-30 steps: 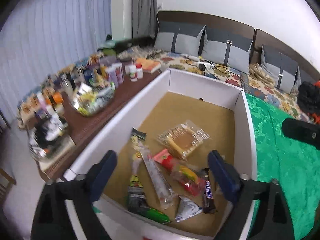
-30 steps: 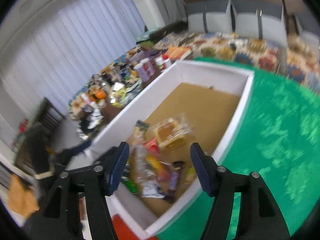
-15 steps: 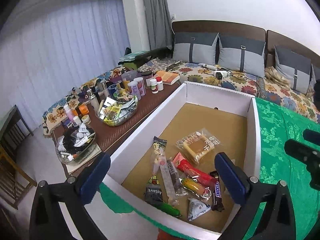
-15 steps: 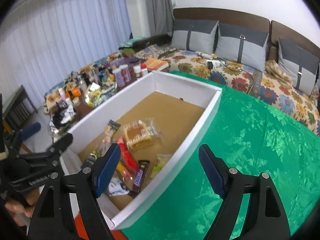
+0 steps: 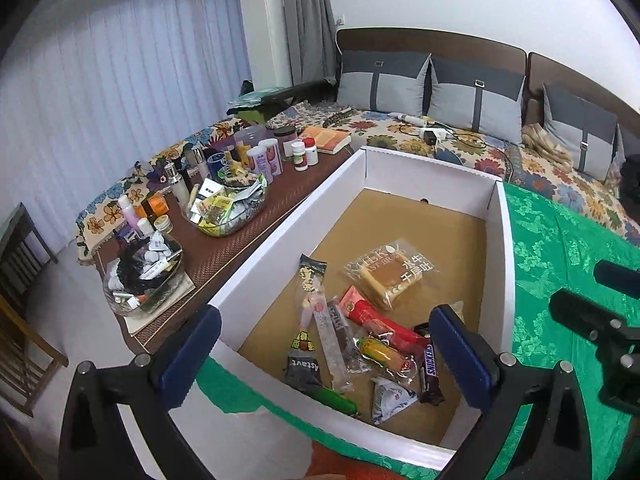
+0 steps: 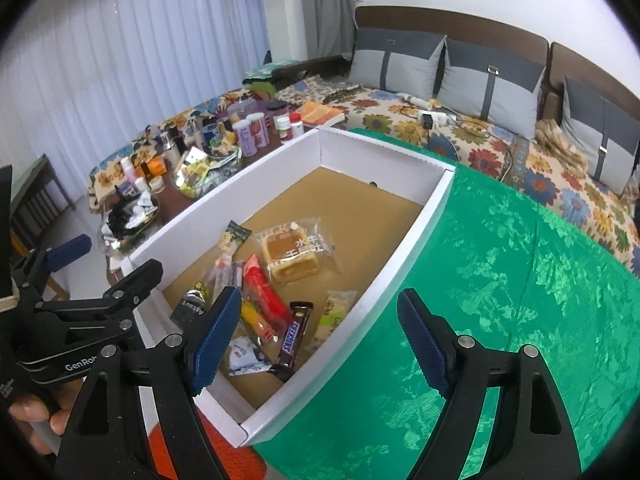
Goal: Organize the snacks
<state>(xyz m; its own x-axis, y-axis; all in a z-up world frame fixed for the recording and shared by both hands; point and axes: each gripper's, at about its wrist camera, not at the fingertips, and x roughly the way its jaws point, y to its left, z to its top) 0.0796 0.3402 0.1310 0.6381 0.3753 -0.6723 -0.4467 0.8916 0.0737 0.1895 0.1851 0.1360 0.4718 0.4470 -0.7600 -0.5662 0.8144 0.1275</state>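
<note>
A white cardboard box (image 5: 502, 240) (image 6: 424, 220) with a brown floor sits on a green cloth. Several snacks lie at its near end: a bagged milk toast (image 5: 388, 274) (image 6: 294, 254), a red stick pack (image 5: 376, 316) (image 6: 266, 294), a Snickers bar (image 5: 429, 364) (image 6: 294, 330), a clear long stick pack (image 5: 330, 346), a white pouch (image 5: 388, 398) (image 6: 244, 354). My left gripper (image 5: 324, 360) is open and empty above the box's near wall. My right gripper (image 6: 320, 338) is open and empty over the box's right wall.
A brown low table (image 5: 224, 256) left of the box holds bottles, jars and two glass bowls (image 5: 230, 208) of small items. A floral bed with grey pillows (image 5: 382, 84) lies behind. Green cloth (image 6: 500, 300) spreads to the right. A wooden chair (image 5: 20, 320) stands far left.
Both grippers have pulled back and risen from the box, so more of the room shows. Both stay open and empty. The snacks have not moved.
</note>
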